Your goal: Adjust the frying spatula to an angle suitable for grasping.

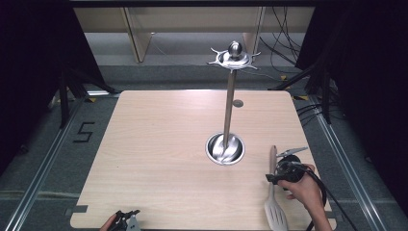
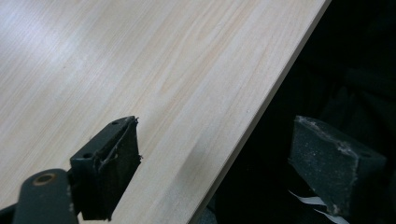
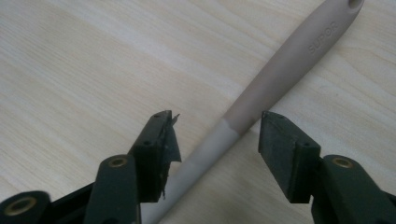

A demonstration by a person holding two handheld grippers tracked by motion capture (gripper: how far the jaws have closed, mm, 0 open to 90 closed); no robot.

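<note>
- The right gripper point(image 3: 215, 140) is hovering low over the spatula point(image 1: 274, 190), its jaws spread wide with the handle lying between them, and neither pad appears to be touching it.
- The spatula is lying flat on the table point(image 1: 159, 159), just right of the utensil stand point(image 1: 227, 120), slotted head pointing toward the person's edge.
- Judging by this, a pickup is beginning; closing squarely across the handle, near where its pale section is meeting the darker one, should be giving a steady hold.
- The handle is crossing the jaws at a slant, so turning the wrist to square up may be preventing a twist.
- The left gripper point(image 2: 217, 163) is resting at the table's near edge, far left of the stand, jaws spread and holding nothing.
</note>
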